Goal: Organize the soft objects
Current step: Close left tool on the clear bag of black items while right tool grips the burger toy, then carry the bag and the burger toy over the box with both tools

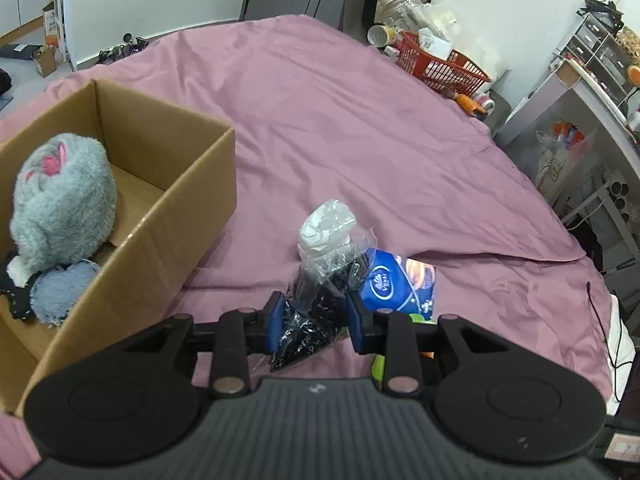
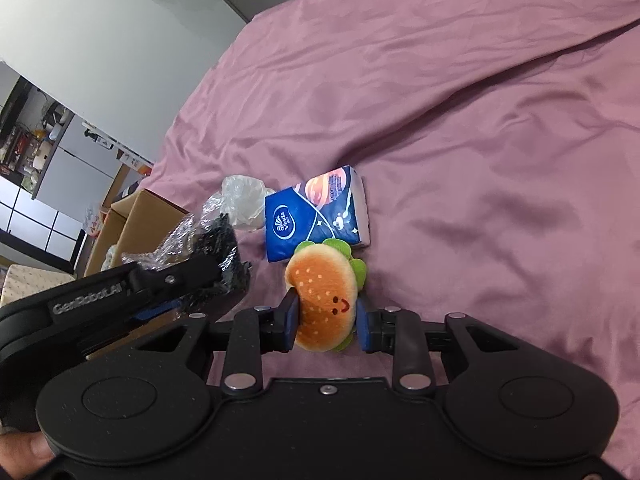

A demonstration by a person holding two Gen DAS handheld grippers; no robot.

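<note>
My left gripper (image 1: 316, 320) is shut on a clear plastic bag of black fabric (image 1: 316, 308), just above the purple bedsheet; the bag also shows in the right wrist view (image 2: 216, 244). My right gripper (image 2: 326, 318) is shut on a plush hamburger toy (image 2: 324, 300) with a smiling face. A blue tissue pack (image 1: 394, 284) lies right of the bag, and shows just beyond the hamburger (image 2: 316, 212). A cardboard box (image 1: 160, 216) at left holds a grey plush (image 1: 60, 208) and a denim item (image 1: 60, 292).
A white item in clear plastic (image 1: 326, 226) lies beyond the bag. A red basket (image 1: 440, 62) with clutter stands at the bed's far right edge. Shelves and drawers (image 1: 592, 64) stand to the right of the bed. The purple sheet (image 1: 360, 120) stretches beyond.
</note>
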